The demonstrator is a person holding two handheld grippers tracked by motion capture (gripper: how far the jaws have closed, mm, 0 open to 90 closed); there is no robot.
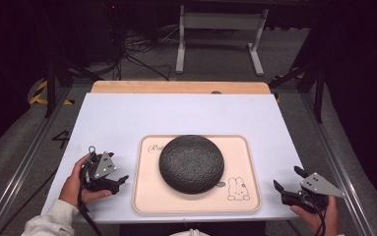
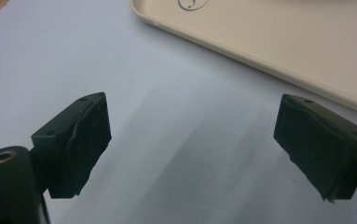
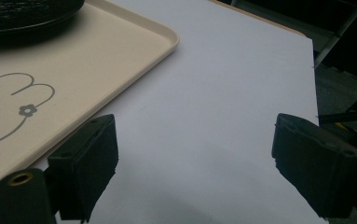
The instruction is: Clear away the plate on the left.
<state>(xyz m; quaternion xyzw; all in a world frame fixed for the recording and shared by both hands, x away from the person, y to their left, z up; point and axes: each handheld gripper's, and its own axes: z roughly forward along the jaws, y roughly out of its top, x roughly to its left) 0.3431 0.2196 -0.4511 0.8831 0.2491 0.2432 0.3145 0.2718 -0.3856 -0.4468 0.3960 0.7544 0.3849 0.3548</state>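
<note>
One tray, one dark dome, two grippers, both idle on the table.

Left gripper (image 1: 114,181) with jaws spread, just left of the cream tray (image 1: 146,196). A black, rough-textured round dome (image 1: 191,163) sits at the tray's middle, beside a rabbit drawing (image 1: 238,189). Right gripper (image 1: 287,183) with jaws spread, off the tray's right edge.

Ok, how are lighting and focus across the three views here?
High view: table evenly lit, surroundings nearly black. Left gripper view: sharp jaws, soft shadow bands on the table, tray crisp. Right gripper view: dim, the tray's rabbit drawing slightly soft.
</note>
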